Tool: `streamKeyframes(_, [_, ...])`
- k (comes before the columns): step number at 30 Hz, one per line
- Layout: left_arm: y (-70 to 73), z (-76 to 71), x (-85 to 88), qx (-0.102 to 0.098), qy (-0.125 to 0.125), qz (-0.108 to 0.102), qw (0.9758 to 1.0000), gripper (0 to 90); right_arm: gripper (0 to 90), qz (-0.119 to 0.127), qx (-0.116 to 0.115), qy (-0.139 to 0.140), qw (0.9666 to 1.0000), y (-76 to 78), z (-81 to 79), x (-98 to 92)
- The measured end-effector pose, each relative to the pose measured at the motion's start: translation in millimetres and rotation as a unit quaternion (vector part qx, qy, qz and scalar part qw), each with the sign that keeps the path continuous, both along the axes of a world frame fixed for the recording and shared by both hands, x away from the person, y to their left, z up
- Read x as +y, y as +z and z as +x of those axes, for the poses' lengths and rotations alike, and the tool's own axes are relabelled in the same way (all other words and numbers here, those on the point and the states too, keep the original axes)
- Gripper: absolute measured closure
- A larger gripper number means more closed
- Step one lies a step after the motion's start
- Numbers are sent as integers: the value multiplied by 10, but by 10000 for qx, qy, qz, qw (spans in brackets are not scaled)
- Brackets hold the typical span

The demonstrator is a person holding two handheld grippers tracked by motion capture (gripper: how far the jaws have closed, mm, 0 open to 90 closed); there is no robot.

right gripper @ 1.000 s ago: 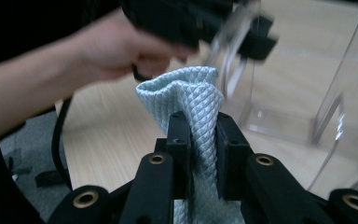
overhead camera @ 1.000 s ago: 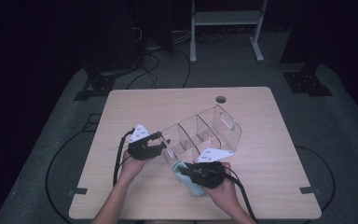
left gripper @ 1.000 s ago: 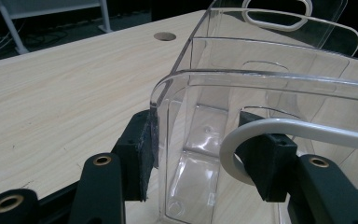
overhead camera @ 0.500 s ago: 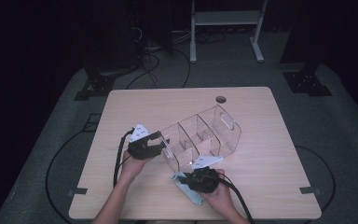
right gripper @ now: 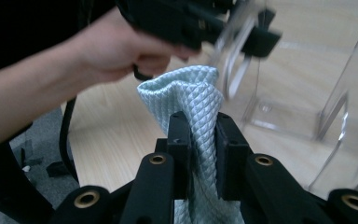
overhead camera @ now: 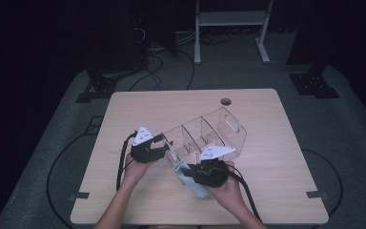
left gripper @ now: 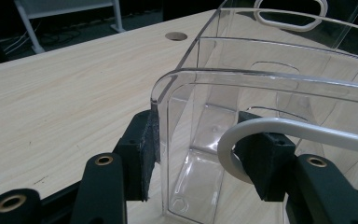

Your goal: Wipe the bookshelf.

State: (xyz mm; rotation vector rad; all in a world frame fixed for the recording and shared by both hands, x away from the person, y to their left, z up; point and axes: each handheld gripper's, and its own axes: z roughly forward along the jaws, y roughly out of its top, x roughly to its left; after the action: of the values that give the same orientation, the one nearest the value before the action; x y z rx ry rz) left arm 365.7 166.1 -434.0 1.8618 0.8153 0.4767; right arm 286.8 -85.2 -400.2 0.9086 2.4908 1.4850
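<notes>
Cloth (right gripper: 193, 107) pinched between right tongs (right gripper: 200, 140), clear organizer (left gripper: 270, 93) (end wall) in left tongs (left gripper: 205, 154)

Right claw (right gripper: 199, 154): black jaws rising from the lower edge, clamped on a pale blue-green quilted cloth (right gripper: 191, 100), bunched above the pads and hanging below them. Beyond, blurred: a bare hand (right gripper: 116, 51) gripping the left claw (right gripper: 247, 37), pads closed on the wall of a clear plastic bin (right gripper: 307, 116). Underneath: light wood counter (right gripper: 116, 140); dark floor and black cable (right gripper: 67, 135) at lower left.
</notes>
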Motion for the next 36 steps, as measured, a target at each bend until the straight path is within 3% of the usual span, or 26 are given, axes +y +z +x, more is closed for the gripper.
streamKeyframes(3, [1,-3,3,-40,-65,60,10000,483,783,1,-94,-14,10000,133,20,30])
streamKeyframes(6, [0,-9,-7,-53,-137,62,9999,482,785,238,-137,-55,9996,255,35,25])
streamKeyframes(8, [-2,-10,-12,-60,-168,62,9998,482,785,133,-114,-67,9998,249,48,50])
streamKeyframes(16, [-5,-4,-6,-55,-177,44,9998,480,785,253,-70,-42,9996,-40,-52,-37])
streamKeyframes(18, [-4,-6,-8,-48,-162,43,9998,480,785,198,8,-34,9998,-141,-66,-48])
streamKeyframes(21, [-4,-4,-12,-44,-159,38,9999,481,786,-248,125,-60,9996,-374,-67,12])
streamKeyframes(23, [-7,6,-12,-76,-152,38,9998,481,784,-165,380,-56,9991,-562,-17,35])
streamKeyframes(25, [-8,13,-8,-66,-100,36,9999,482,784,-85,472,-70,9988,-646,5,50])
streamKeyframes(31, [-16,40,35,-22,11,18,10000,487,784,-124,464,-94,9988,-712,18,178])
streamKeyframes(36, [6,17,46,-29,66,29,10000,448,783,-536,563,-2,9970,-866,25,234])
